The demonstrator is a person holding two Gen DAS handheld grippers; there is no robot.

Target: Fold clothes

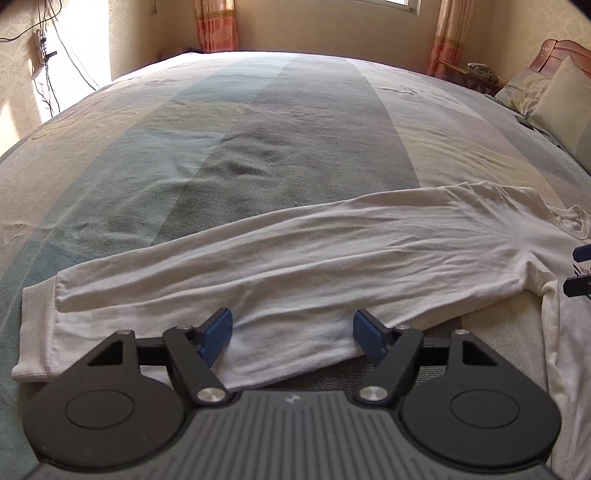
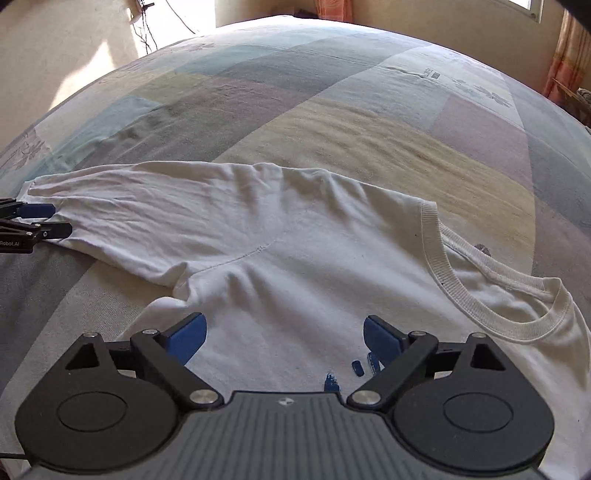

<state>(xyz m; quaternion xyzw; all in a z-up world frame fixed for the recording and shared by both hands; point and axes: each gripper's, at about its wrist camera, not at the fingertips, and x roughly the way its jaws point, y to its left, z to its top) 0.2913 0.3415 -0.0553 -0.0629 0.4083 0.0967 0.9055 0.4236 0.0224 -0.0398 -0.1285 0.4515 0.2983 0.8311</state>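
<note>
A white long-sleeved shirt [image 1: 295, 251] lies flat on the bed, one long sleeve stretched leftward to its ribbed cuff [image 1: 35, 332]. My left gripper [image 1: 291, 338] hovers open over the lower sleeve, blue pads [image 1: 216, 334] wide apart, nothing between them. In the right wrist view the shirt body [image 2: 295, 258] spreads out with its ribbed collar [image 2: 458, 280] at the right and a small blue print [image 2: 332, 382] near the camera. My right gripper [image 2: 284, 338] stands open above the chest area. The left gripper's fingertips [image 2: 37, 219] show at the left edge by the sleeve.
The bed cover [image 1: 258, 129] has wide pastel stripes and wrinkles. Pillows [image 1: 554, 99] lie at the far right beside a wooden headboard [image 1: 569, 51]. Curtains [image 1: 218, 26] hang at the back wall. Cables and a wall socket [image 1: 42, 48] are at the far left.
</note>
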